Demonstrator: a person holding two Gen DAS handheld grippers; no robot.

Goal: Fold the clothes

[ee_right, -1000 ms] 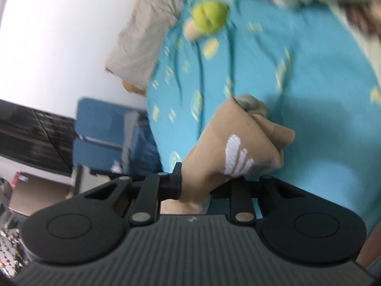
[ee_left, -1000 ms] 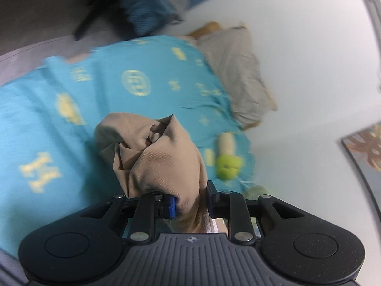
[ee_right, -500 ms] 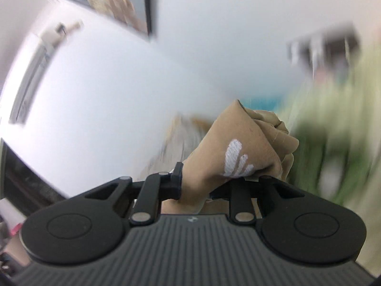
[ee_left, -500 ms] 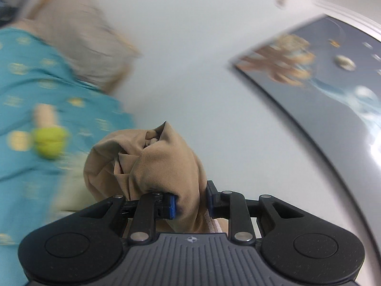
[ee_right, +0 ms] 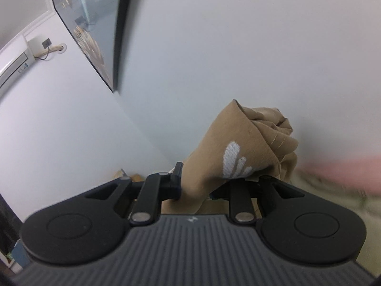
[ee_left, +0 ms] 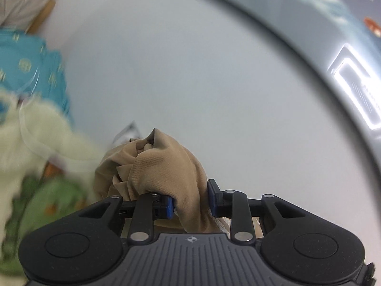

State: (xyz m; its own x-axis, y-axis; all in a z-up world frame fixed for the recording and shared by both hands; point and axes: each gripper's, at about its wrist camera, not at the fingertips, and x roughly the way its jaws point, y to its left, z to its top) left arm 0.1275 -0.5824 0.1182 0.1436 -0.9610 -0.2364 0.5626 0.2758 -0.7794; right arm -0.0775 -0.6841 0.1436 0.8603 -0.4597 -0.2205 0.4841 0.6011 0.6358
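Both claws raised, each clamping a bunched part of a tan garment.

The left claw (ee_left: pixel 190 201) is clenched on a gathered wad of the tan garment (ee_left: pixel 164 166); the right claw (ee_right: pixel 195 183) grips another bunched section of the tan cloth (ee_right: pixel 240 147), this one bearing a white printed mark (ee_right: pixel 234 162). Both cameras face mostly the pale wall (ee_left: pixel 190 71) and a framed picture (ee_right: pixel 95 23), so the garment is judged to be held up in the air, clear of the bed (ee_left: pixel 23 66), whose blue cover shows at the left edge. Probable reason: lifting at two points lets the cloth hang and open out before it is laid flat for folding. No containers are visible.
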